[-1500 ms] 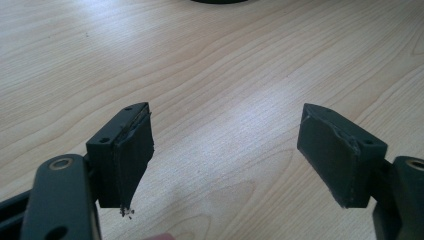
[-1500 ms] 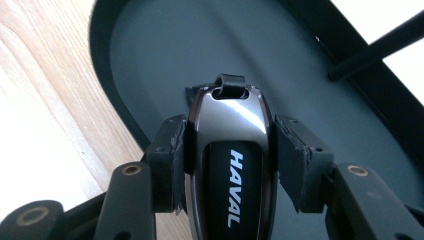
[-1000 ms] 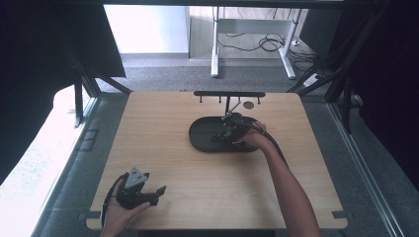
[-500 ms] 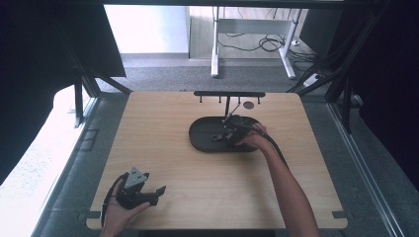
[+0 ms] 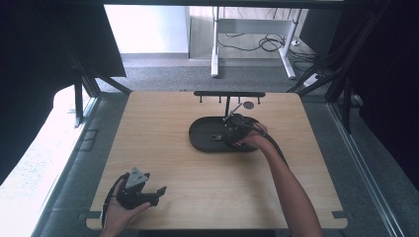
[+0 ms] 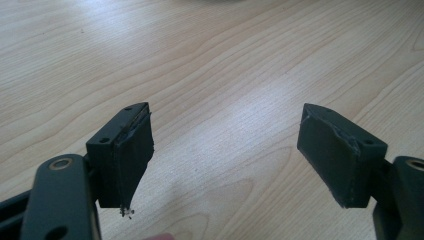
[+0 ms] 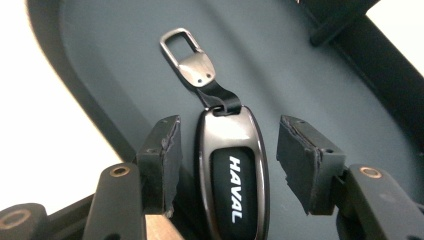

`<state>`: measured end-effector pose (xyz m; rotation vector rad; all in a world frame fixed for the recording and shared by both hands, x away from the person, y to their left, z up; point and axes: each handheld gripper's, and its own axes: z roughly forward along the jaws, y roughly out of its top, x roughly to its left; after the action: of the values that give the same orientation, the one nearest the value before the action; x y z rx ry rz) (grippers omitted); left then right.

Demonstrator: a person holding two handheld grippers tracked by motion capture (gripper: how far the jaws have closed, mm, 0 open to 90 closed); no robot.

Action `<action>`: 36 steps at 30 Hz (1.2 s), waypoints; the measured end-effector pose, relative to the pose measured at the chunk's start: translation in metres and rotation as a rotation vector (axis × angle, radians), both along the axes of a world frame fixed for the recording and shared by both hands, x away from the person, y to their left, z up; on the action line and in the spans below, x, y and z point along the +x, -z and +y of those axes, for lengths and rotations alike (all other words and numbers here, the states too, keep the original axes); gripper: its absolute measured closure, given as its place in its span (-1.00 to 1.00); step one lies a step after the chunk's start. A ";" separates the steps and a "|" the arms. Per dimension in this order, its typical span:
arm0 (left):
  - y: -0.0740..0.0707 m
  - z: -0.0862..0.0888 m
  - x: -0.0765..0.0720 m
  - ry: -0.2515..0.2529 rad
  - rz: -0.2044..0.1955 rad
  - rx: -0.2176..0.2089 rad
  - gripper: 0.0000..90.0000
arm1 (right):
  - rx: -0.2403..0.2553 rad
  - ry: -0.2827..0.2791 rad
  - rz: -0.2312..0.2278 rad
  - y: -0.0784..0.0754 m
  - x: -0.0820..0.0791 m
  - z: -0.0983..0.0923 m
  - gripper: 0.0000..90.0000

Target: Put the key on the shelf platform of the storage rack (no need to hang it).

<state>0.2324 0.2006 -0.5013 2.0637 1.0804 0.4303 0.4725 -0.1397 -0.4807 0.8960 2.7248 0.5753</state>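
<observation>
A dark metal car key fob [image 7: 232, 170] marked HAVAL lies flat in a black oval tray [image 7: 310, 90], its strap and silver clip [image 7: 187, 57] pointing away from me. My right gripper [image 7: 227, 157] is open, one jaw on each side of the fob, a small gap on both sides. From above, the right gripper [image 5: 232, 131] sits low over the tray [image 5: 200, 143], with the fob's clip [image 5: 215, 138] just left of it. My left gripper [image 5: 148, 190] rests open in a hand near the table's front left corner. Its jaws [image 6: 225, 155] stand wide over bare wood.
A black key rack [image 5: 229, 94] with small hooks stands on a post behind the tray, a round tag [image 5: 248, 105] hanging from it. The wooden table [image 5: 163, 128] has open surface left of the tray and along the front. Dark frame legs and cables lie beyond the far edge.
The right gripper has shifted slightly within the tray. The left gripper and hand have stayed in place.
</observation>
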 end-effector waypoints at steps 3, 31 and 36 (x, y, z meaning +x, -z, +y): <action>0.000 -0.001 0.000 0.002 0.000 0.001 -0.50 | 0.022 -0.010 -0.019 -0.008 -0.008 -0.001 -0.05; 0.002 -0.004 0.000 0.014 0.008 0.015 -0.51 | 0.176 -0.096 -0.056 -0.010 -0.081 -0.026 -0.04; 0.002 -0.005 0.000 0.013 0.006 0.012 -0.51 | 0.216 -0.092 -0.055 -0.004 -0.096 -0.039 -0.03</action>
<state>0.2323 0.1955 -0.5033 2.0827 1.0698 0.4254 0.3766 -0.1786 -0.4768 0.7905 2.7027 0.9133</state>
